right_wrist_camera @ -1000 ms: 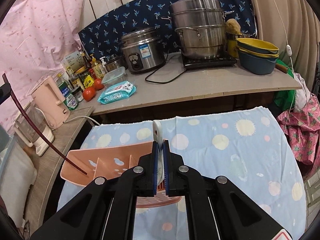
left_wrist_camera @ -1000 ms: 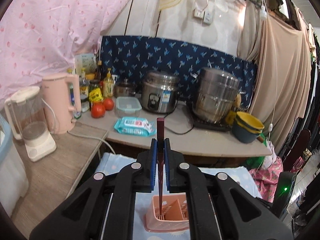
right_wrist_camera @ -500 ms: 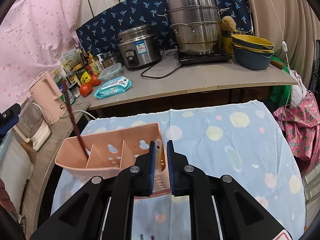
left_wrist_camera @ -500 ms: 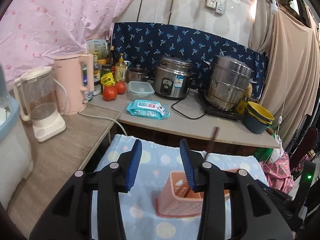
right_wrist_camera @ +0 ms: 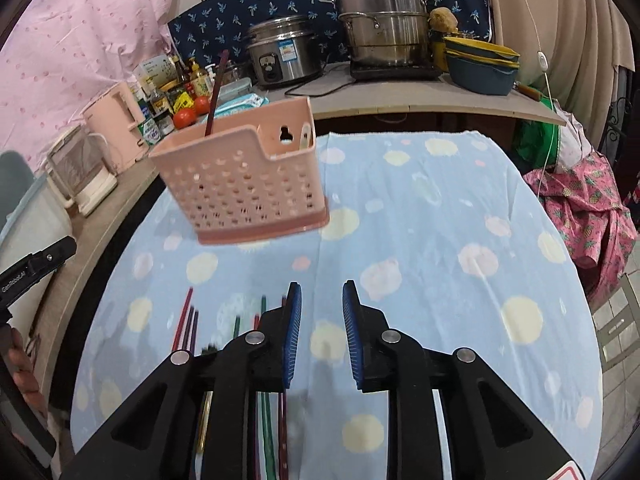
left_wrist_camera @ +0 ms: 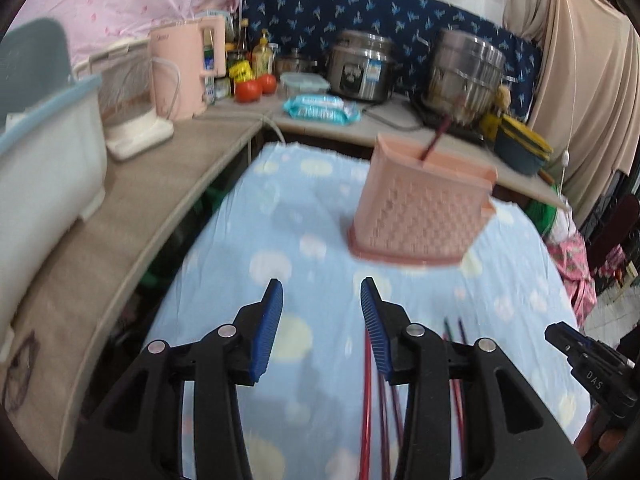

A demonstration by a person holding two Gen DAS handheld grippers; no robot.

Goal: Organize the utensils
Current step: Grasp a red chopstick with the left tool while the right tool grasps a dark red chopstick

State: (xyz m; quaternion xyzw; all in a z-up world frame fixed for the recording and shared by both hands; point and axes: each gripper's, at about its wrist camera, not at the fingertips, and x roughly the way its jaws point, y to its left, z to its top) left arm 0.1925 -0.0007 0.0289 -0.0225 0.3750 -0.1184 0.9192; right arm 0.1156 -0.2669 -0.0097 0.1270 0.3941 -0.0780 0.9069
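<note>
Two tomatoes (left_wrist_camera: 255, 88) beside a pink kettle (left_wrist_camera: 188, 66) — steamer pot (right_wrist_camera: 384, 16) behind.

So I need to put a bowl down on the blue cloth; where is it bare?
Bare: the cloth right of the pink caddy, out to its right edge. Crowded: the near-left strip, where loose chopsticks lie, and the back counter with cookers and bowls.

A bench covered with a pale blue cloth (right_wrist_camera: 420, 216) dotted with yellow and pink spots carries a perforated pink utensil caddy (right_wrist_camera: 244, 184), standing upright toward its far left part. Several loose chopsticks (right_wrist_camera: 185, 322), red, dark and green, lie flat side by side on the cloth at its near edge.
</note>
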